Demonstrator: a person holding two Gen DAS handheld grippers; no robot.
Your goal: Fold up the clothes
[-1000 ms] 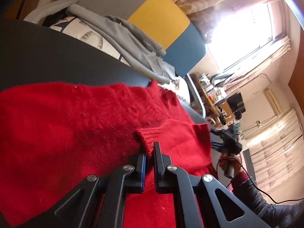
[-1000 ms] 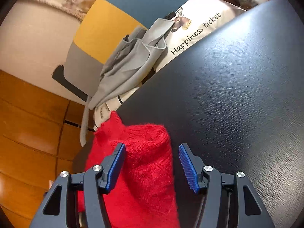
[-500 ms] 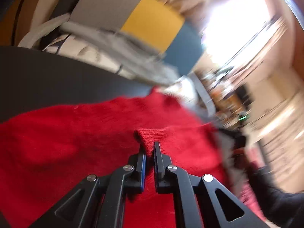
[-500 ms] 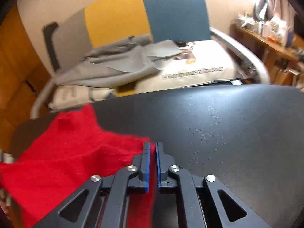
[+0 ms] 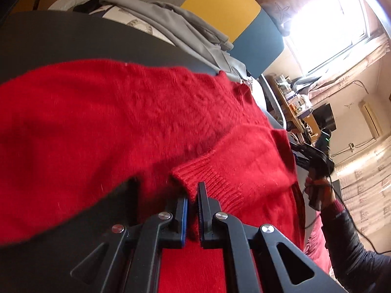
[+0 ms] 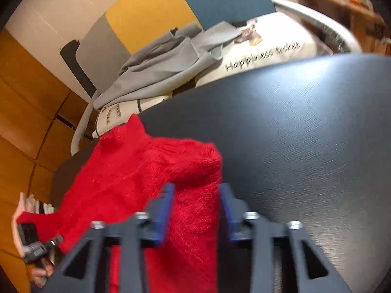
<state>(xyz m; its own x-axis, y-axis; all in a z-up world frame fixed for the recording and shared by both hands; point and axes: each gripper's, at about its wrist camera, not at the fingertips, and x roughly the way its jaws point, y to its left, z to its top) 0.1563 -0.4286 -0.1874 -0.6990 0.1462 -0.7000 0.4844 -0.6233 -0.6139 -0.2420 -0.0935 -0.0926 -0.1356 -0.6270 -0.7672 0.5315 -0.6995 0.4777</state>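
Red sweater (image 5: pixel 136 122): fuzzy knitted wool-like cloth, matt; cuff (image 5: pixel 215 183) ribbed. Desk (image 6: pixel 305 134): dark leather-like covering, fine grain, soft sheen seen under light. Left tongs (image 5: pixel 193 195) and right tongs (image 6: pixel 196 205): matt black plastic-looking arms, bright metal screw heads, blue ridged pads (image 6: pixel 166 207). Grey garment (image 6: pixel 166 66): smooth matt cloth. Chair back (image 6: pixel 151 12): matt woven upholstery. Wall panels (image 6: pixel 22 102): smooth wood, satin finish.
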